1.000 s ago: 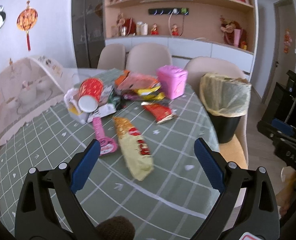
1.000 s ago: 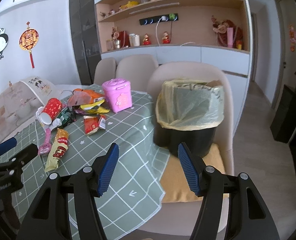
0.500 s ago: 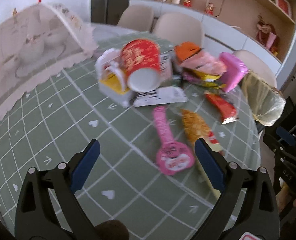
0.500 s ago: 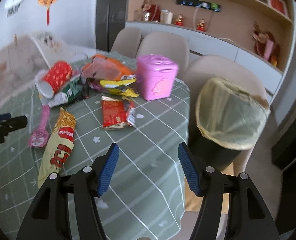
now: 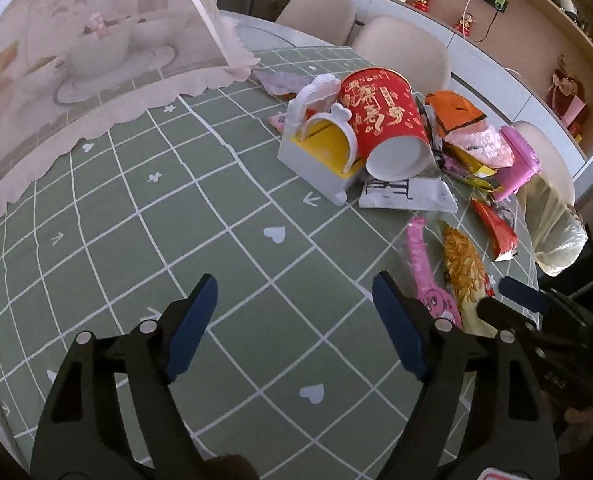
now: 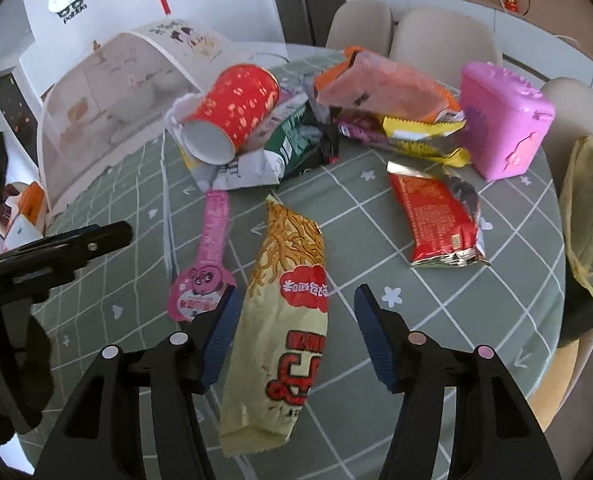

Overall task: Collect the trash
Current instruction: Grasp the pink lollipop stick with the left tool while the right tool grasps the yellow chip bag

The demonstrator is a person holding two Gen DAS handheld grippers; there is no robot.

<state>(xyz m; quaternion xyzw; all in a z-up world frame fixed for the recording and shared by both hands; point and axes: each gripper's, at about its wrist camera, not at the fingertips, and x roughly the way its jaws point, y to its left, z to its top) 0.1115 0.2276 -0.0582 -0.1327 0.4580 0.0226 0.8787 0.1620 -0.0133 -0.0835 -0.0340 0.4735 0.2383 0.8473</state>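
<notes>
On the bench (image 6: 508,288), under its green checked cloth, the trash lies in a loose heap: a red paper cup (image 6: 232,114) on its side, a white and yellow carton (image 5: 320,160), assorted wrappers, a red foil packet (image 6: 440,220), a pink lollipop wrapper (image 6: 206,260) and a long yellow noodle-snack bag (image 6: 288,312). A pink lidded box (image 6: 504,124) stands at the far edge.

Both claws have swung in from a wider view of the room to sit low over the cloth. The right claw (image 6: 294,328) now straddles the yellow bag, its jaws to either side of the bag's middle and not pressing it. They have just been narrowing (bag between them, not yet gripped). The left claw (image 5: 294,320) hangs over bare cloth near the pink wrapper, jaws apart with nothing between, also just narrowed a little.

Judgement: the first pick is lined up on the yellow bag. Nothing is collected yet. The lined bin (image 6: 592,220) stands off the bench's right edge, well apart from the bag, so a carry across follows the grip.

Risk: the slick flat bag may slide out.
</notes>
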